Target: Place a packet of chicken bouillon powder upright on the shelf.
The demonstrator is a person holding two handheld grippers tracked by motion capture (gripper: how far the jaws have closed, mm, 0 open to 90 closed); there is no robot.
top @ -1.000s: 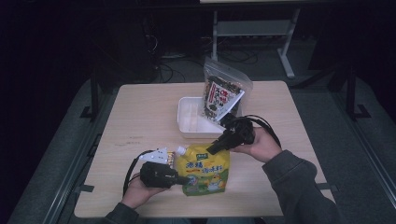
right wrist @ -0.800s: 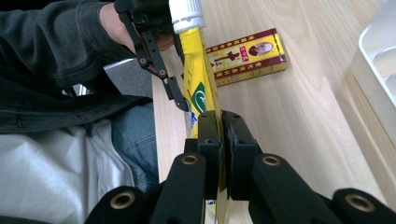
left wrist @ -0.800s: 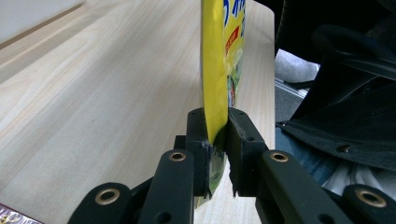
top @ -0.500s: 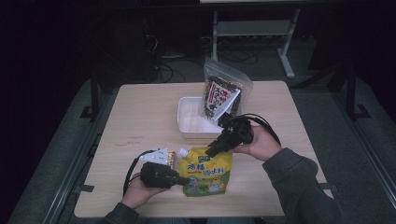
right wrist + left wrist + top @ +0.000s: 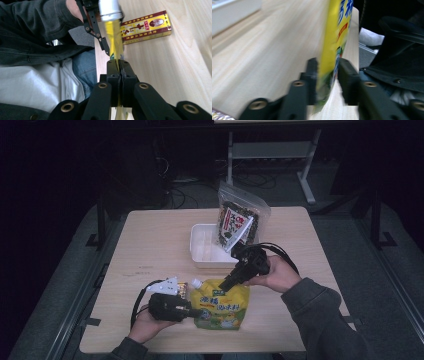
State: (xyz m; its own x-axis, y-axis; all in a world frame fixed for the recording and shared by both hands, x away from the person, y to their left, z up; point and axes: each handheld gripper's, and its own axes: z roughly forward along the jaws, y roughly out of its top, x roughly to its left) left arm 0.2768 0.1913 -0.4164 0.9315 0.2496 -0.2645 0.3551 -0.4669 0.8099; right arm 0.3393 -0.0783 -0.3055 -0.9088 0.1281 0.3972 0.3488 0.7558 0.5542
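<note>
High view: yellow pouch at table's near edge. Right gripper clamped on its top edge. Left gripper jaws just opened, pouch's bottom edge between them, right pad clear.

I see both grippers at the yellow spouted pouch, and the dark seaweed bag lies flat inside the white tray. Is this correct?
Not quite. The seaweed bag does not lie flat inside the white tray; it stands upright at the tray's far right corner, as the high view shows. The rest holds: the left gripper and the right gripper are both at the yellow pouch.
</note>
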